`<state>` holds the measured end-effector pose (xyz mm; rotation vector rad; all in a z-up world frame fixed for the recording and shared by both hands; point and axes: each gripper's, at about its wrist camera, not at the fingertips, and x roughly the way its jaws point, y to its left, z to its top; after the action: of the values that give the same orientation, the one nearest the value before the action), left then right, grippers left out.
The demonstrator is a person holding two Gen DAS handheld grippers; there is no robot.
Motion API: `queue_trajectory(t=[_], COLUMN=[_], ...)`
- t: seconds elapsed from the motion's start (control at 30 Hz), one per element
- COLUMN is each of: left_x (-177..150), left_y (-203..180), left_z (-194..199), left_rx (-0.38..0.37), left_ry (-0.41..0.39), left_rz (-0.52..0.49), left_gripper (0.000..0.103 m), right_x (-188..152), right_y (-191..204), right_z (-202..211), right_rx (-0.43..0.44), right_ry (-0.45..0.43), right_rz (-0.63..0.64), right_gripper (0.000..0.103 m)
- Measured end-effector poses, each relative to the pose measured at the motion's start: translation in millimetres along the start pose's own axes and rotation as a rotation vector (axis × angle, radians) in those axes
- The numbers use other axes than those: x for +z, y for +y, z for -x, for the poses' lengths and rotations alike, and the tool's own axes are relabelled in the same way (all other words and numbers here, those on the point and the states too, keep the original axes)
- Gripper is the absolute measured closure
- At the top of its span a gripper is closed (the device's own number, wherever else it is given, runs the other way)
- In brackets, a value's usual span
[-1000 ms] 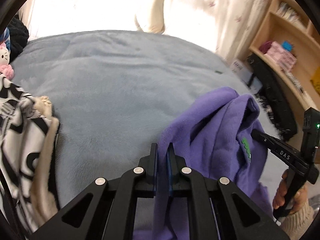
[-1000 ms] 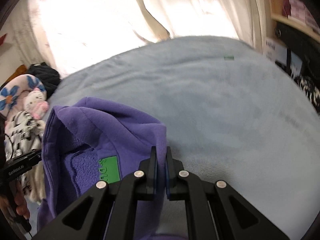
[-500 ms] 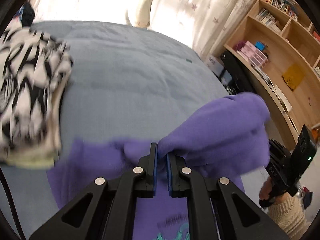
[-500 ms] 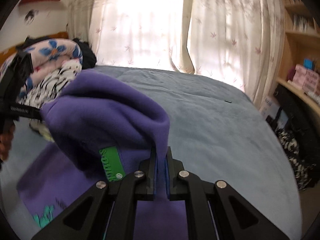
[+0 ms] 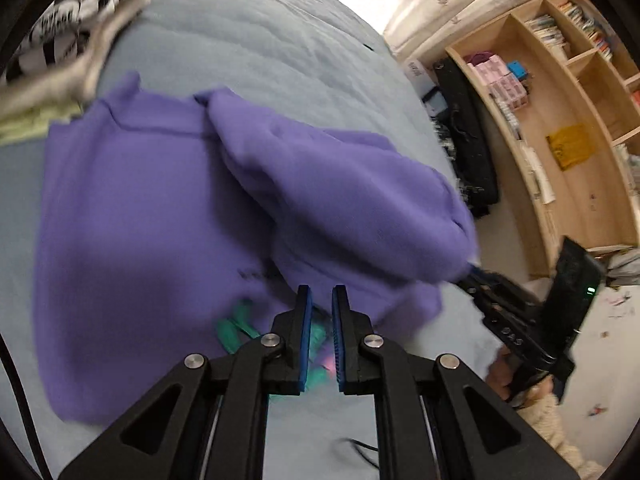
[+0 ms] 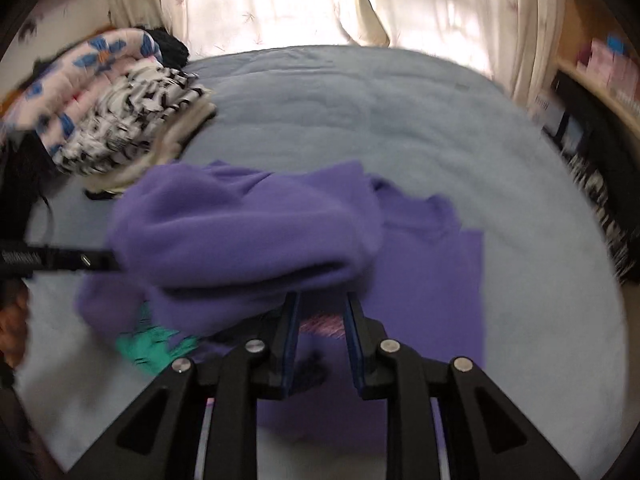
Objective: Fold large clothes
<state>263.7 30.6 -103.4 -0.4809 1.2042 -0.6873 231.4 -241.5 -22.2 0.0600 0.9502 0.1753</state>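
My left tongs (image 5: 319, 300) stand parted with a narrow gap between the blue pads, and nothing is held between them. My right tongs (image 6: 322, 304) are parted wider, also empty, with the rolled edge of cloth lying just past their tips.

The purple sweatshirt (image 5: 152, 216) lies on the grey-blue bed (image 5: 256, 40), its body spread flat and a thick fold (image 6: 248, 232) of it doubled over the middle. A teal print (image 5: 236, 324) peeks out at the hem nearest me. In the right wrist view the fold runs side to side across my front, its long axis crosswise to both tongs; one end sits near the left tongs, the other just ahead of the right ones.

I judge the next move turns on that crosswise roll: each hand is nearest its own end, so each would take the end in front of it and carry the fold away from me. The right tongs look closer to the cloth. The pictures are blurred, so I cannot tell whether the fold has settled flat.

A stack of folded clothes, with a black-and-white patterned piece (image 6: 132, 120) on it, sits on the bed's far left, well apart from the sweatshirt's fold but near its far corner.
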Motion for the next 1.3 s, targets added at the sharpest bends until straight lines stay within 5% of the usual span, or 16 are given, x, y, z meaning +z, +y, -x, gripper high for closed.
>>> queue_trajectory(t=[0.13, 0.33, 0.4, 0.5, 0.63, 0.77, 0.83, 1.03, 1.17, 1.3], left_x=[-9.6, 7.4, 12.4, 20.2, 32.4, 42.1, 41.1, 32.3, 26.6, 23.3], left_y=[-9.8, -24.5, -26.2, -27.7, -27.9, -32.8, -42.0, -68.5, -61.4, -57.6], left_z=[0.7, -5.3, -10.0, -15.3, -30.9, -39.5, -35.0, -15.1, -5.2, 0.1], left_rx=[-0.14, -0.224, -0.226, -0.212, -0.197, -0.16, -0.105, -0.101, -0.115, -0.111], left_ry=[0.006, -0.002, 0.01, 0.022, 0.04, 0.025, -0.01, -0.051, -0.047, -0.052], left_rz=[0.057, 0.124, 0.144, 0.164, 0.189, 0.159, 0.105, -0.02, -0.014, -0.038], left_gripper=[0.089, 0.067, 0.048, 0.033, 0.034, 0.09, 0.092, 0.094, 0.094, 0.095], right_x=[-15.4, -25.1, -27.1, -26.9, -29.7, -32.0, -32.0, -28.9, -22.3, -4.0], right_y=[10.1, 29.4, 32.6, 36.2, 37.4, 43.0, 47.0, 53.3, 47.6, 40.0], right_z=[-1.1, -11.2, -14.8, -19.1, -20.2, -20.6, -21.4, -41.2, -69.8, -77.9], right_rx=[0.095, 0.144, 0.157, 0.167, 0.188, 0.228, 0.266, 0.324, 0.274, 0.2], right_ry=[0.026, 0.051, 0.058, 0.067, 0.073, 0.078, 0.079, 0.034, -0.005, -0.143], right_rz=[-0.034, -0.029, -0.032, -0.031, -0.028, -0.026, -0.037, -0.099, -0.145, -0.153], right_gripper=[0.081, 0.081, 0.081, 0.081, 0.081, 0.081, 0.081, 0.081, 0.081, 0.085])
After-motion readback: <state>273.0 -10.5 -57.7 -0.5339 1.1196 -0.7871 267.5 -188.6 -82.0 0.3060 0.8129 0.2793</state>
